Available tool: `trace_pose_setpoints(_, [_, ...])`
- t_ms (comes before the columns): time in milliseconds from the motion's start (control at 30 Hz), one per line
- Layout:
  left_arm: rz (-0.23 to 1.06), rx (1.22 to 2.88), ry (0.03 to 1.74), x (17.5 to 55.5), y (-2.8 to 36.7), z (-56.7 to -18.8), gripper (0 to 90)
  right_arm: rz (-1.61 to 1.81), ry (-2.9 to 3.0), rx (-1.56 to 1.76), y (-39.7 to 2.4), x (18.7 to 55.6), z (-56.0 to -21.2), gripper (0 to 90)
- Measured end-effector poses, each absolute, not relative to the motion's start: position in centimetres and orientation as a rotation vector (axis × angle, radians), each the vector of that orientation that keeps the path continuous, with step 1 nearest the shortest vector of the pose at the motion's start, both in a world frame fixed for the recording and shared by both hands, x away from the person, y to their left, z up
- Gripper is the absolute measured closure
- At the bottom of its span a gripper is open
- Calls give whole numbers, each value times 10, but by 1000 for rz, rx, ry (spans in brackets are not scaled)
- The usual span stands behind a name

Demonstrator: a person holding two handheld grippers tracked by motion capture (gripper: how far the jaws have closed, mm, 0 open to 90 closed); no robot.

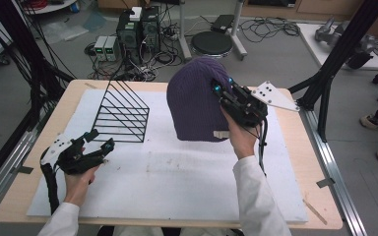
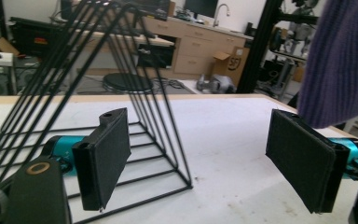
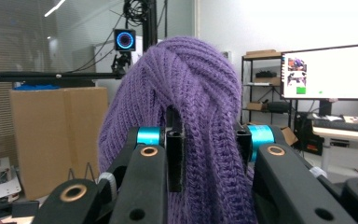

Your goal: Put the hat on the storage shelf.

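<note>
Gripping the purple knit hat (image 3: pixel 186 107) with my right gripper (image 3: pixel 209 154), jaws clamped on a thick fold of it, I have it lifted clear above the white mat (image 1: pixel 177 182), so the pickup looks done and placing it is what remains, probably on the black wire rack (image 1: pixel 120 115). My left gripper (image 2: pixel 200 158) hangs with jaws wide apart and nothing between them, the rack's corner just past its near jaw. Beyond lies open mat, the table edge (image 1: pixel 10 196) well off.
</note>
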State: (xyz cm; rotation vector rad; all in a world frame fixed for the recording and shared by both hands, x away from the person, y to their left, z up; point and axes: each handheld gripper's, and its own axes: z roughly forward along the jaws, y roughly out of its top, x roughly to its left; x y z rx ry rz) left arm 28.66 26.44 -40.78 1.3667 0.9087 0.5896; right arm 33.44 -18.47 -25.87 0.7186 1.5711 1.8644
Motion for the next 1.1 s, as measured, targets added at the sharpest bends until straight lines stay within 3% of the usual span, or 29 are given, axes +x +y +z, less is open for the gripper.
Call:
trace_pose_setpoints(100, [505,1367,886,292,258,-402,226,1878,1576,694,-180,334,-255,754])
trace_pose_setpoints(600, [409,1432,777,320,232,-363,226,1930,1597,644,-159,336,-245,750])
trace_pose_setpoints(1100, [248,1464,677,336,195,-357,226,1964,1625,611,-145,334,-239,748])
